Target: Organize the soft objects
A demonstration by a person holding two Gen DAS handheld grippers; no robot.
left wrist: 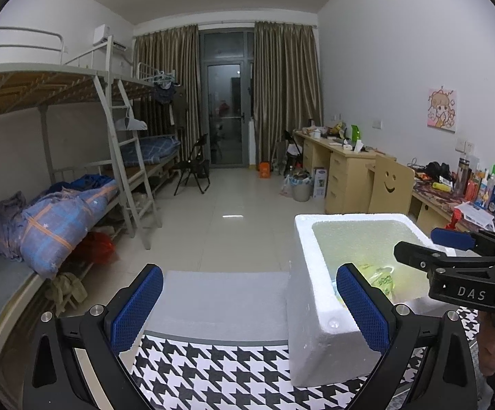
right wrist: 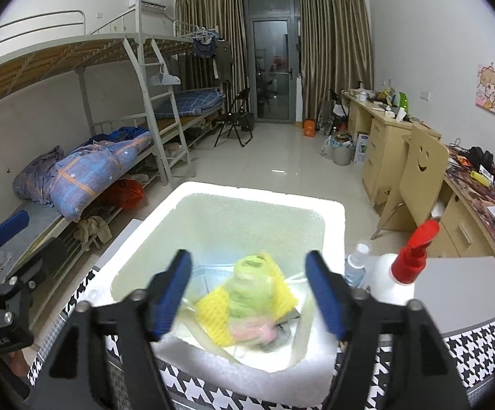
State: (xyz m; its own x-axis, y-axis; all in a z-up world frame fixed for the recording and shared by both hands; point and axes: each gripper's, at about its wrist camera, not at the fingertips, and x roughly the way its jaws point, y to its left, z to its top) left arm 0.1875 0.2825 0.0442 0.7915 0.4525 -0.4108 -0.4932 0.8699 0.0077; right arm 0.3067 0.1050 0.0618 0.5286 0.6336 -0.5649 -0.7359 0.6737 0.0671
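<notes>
While the right gripper (right wrist: 249,294) is held spread above the white foam box (right wrist: 333,215), the yellow-green soft bundle (right wrist: 247,299) lies loose on the box floor between and below its fingers, apparently untouched. Left gripper (left wrist: 247,311) is spread, empty, beside the box.

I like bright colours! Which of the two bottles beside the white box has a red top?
The bigger white spray bottle has the red top. The smaller bottle next to it, closer to the foam box, is bluish with a pale cap.
</notes>
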